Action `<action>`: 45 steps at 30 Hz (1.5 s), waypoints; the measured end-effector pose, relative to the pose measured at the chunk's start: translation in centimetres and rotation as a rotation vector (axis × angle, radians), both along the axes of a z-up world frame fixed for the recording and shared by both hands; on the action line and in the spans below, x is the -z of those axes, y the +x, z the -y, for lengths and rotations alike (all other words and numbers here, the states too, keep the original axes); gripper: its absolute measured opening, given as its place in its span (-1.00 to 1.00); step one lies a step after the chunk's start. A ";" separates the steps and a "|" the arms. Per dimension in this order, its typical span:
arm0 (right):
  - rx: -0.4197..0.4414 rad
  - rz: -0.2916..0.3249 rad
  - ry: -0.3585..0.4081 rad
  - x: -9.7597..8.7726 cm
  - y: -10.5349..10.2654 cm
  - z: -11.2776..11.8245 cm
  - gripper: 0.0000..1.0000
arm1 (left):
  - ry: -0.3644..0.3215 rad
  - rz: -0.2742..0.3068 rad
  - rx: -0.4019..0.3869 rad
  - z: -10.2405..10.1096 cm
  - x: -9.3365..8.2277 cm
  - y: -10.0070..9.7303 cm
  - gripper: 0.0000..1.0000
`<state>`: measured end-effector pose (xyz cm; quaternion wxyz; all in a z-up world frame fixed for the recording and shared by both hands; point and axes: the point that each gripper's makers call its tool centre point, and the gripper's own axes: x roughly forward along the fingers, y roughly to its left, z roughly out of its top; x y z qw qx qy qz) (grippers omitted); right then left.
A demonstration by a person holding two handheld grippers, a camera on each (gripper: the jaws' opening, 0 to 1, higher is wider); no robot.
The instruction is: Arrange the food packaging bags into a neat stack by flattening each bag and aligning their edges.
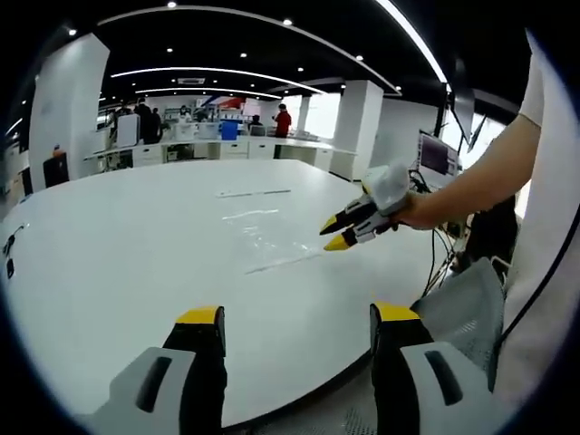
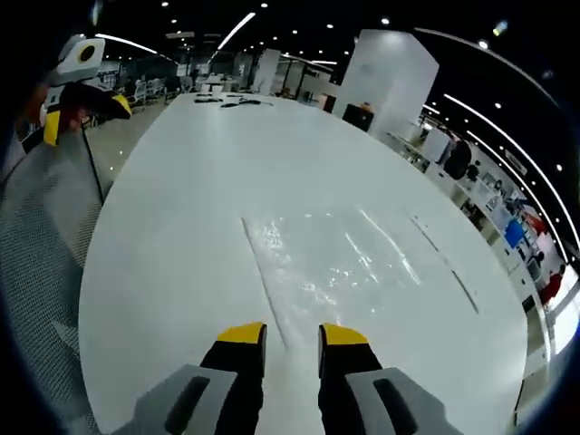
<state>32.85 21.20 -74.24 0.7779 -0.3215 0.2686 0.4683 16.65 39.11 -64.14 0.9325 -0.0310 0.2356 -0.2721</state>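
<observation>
Clear food packaging bags (image 2: 344, 258) lying flat mid-bench (image 1: 109, 272), just ahead of the right gripper (image 2: 292, 337), jaws slightly apart, nothing held. Left gripper (image 1: 294, 317) wide open near the bench edge. Probably thin, light, slippery film; best pinched at an edge or corner.

A wide white bench (image 1: 118, 263) with a rounded edge carries clear, glossy food packaging bags (image 2: 335, 258) lying flat near its middle, their edges catching the ceiling light. Dark cables (image 2: 228, 101) lie at its far end.
</observation>
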 end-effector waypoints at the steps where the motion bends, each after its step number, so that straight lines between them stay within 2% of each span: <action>1: -0.005 -0.001 -0.006 0.1 0.0 0.0 -0.63 | 0.000 -0.001 0.000 0.0 0.0 0.0 0.26; 9: -0.088 0.024 -0.122 1.5 0.0 0.2 -0.74 | -0.003 -0.006 -0.002 0.3 -0.2 0.0 0.26; 16: -0.134 0.035 -0.173 2.3 0.3 0.0 -0.76 | -0.007 -0.010 -0.004 0.3 -0.3 0.1 0.26; 17: -0.156 0.055 -0.200 2.4 0.4 0.1 -0.76 | -0.007 -0.011 -0.004 0.3 -0.2 0.2 0.26; 24: -0.193 0.090 -0.246 2.7 0.7 0.0 -0.80 | -0.011 -0.014 -0.007 0.1 0.0 0.3 0.26; 26: -0.235 0.114 -0.290 3.0 0.6 0.0 -0.80 | -0.011 -0.015 -0.006 0.1 0.1 0.3 0.25; 35: -0.278 0.153 -0.337 3.3 1.0 -0.2 -0.84 | -0.014 -0.016 -0.011 0.1 0.0 0.3 0.24; 45: -0.265 0.131 -0.336 3.4 1.1 -0.4 -0.95 | -0.012 -0.011 -0.019 -0.1 0.0 0.4 0.24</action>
